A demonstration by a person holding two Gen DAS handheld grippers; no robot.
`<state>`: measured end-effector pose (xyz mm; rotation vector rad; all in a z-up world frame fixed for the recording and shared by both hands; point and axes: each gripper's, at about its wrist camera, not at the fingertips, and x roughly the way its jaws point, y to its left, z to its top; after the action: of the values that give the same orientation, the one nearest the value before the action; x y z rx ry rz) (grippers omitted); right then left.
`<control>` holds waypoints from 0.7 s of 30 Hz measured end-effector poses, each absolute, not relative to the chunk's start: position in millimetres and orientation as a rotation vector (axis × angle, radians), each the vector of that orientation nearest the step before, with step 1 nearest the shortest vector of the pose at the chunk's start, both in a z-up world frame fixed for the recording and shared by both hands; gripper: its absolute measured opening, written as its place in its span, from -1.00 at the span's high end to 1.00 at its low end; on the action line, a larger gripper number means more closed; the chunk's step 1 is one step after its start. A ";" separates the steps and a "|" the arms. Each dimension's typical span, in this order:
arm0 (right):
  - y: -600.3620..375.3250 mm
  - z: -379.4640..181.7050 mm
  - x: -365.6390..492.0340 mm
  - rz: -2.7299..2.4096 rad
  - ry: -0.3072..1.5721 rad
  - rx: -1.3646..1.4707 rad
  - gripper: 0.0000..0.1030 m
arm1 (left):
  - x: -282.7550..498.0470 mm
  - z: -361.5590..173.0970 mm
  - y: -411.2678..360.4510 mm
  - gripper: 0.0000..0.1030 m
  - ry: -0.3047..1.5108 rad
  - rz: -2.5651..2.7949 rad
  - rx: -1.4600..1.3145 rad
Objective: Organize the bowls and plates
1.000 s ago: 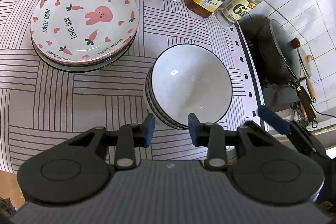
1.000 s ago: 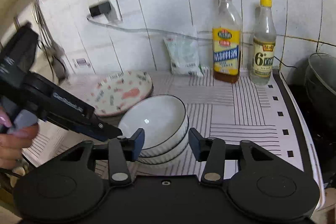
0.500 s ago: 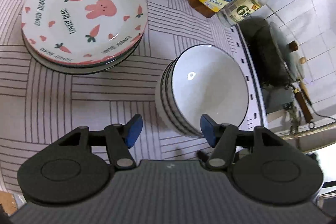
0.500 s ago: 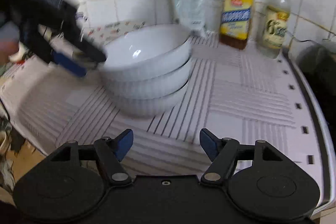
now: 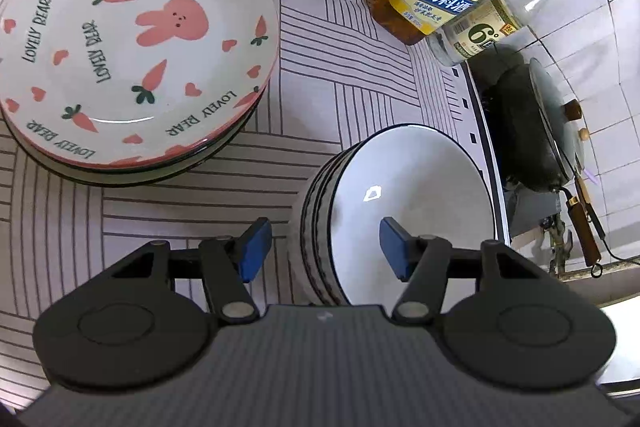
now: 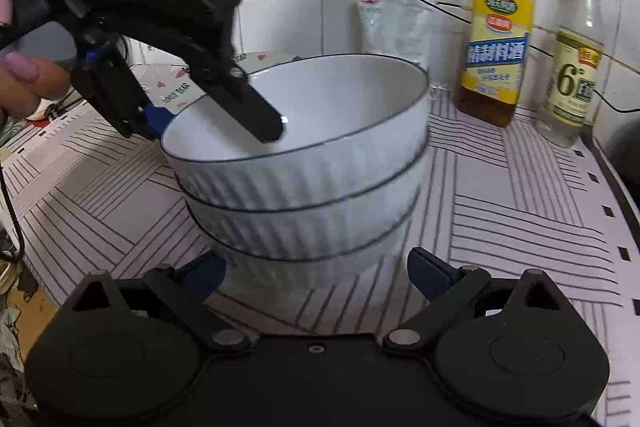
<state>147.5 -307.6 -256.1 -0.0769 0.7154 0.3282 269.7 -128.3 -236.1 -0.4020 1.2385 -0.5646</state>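
White ribbed bowls (image 6: 304,179), dark-rimmed, stacked

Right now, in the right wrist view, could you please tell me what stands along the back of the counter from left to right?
Left gripper reaching over the rim of the stacked bowls → clear plastic bag against the wall → yellow-labelled cooking wine bottle → yellow-capped vinegar bottle.

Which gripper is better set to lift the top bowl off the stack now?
Left. The left gripper straddles the top bowl's rim, one finger inside. The right gripper stands open low at the stack's base.
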 end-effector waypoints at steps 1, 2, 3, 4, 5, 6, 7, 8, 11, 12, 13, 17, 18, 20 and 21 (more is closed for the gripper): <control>-306.8 -257.4 148.1 0.333 0.712 -0.070 -0.92 | 270.3 -238.5 -129.6 0.06 1.244 -0.568 -0.405; -306.6 -259.7 150.2 0.337 0.709 -0.064 -0.92 | 271.1 -240.9 -130.8 0.13 1.250 -0.573 -0.405; -306.3 -261.0 151.4 0.343 0.704 -0.059 -0.91 | 271.4 -242.6 -132.0 0.19 1.254 -0.565 -0.400; -305.3 -262.5 153.5 0.350 0.699 -0.054 -0.90 | 271.4 -243.8 -132.5 0.28 1.253 -0.558 -0.393; -304.6 -263.3 154.5 0.357 0.695 -0.050 -0.90 | 271.2 -244.8 -132.1 0.33 1.252 -0.551 -0.390; -303.4 -263.9 156.5 0.364 0.691 -0.048 -0.91 | 270.9 -247.1 -131.9 0.37 1.261 -0.537 -0.396; -303.0 -264.1 156.9 0.362 0.693 -0.045 -0.92 | 270.1 -249.1 -130.8 0.35 1.265 -0.530 -0.415; -302.2 -264.6 157.5 0.358 0.692 -0.039 -0.92 | 269.1 -250.8 -129.5 0.35 1.264 -0.522 -0.436; -300.8 -266.5 156.2 0.351 0.676 -0.034 -0.92 | 268.0 -253.1 -126.8 0.35 1.261 -0.509 -0.471; -300.8 -266.8 155.9 0.351 0.673 -0.036 -0.92 | 266.9 -253.2 -127.3 0.35 1.255 -0.509 -0.472; -300.4 -266.7 155.8 0.350 0.674 -0.040 -0.91 | 265.1 -252.3 -128.0 0.36 1.247 -0.511 -0.461; -295.7 -264.8 153.6 0.337 0.685 -0.071 -0.91 | 259.7 -245.7 -136.3 0.33 1.243 -0.501 -0.385; -293.4 -265.9 149.7 0.329 0.671 -0.092 -0.89 | 259.4 -245.4 -138.0 0.32 1.248 -0.498 -0.377; -290.1 -269.0 145.1 0.320 0.647 -0.149 -0.87 | 258.1 -244.5 -139.2 0.32 1.256 -0.498 -0.362; -291.6 -268.9 145.2 0.320 0.648 -0.132 -0.86 | 257.5 -244.5 -139.4 0.32 1.258 -0.499 -0.360</control>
<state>145.2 -291.6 -268.9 -0.1321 0.6484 0.3202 257.5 -139.4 -244.5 -0.3599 1.2577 -0.4991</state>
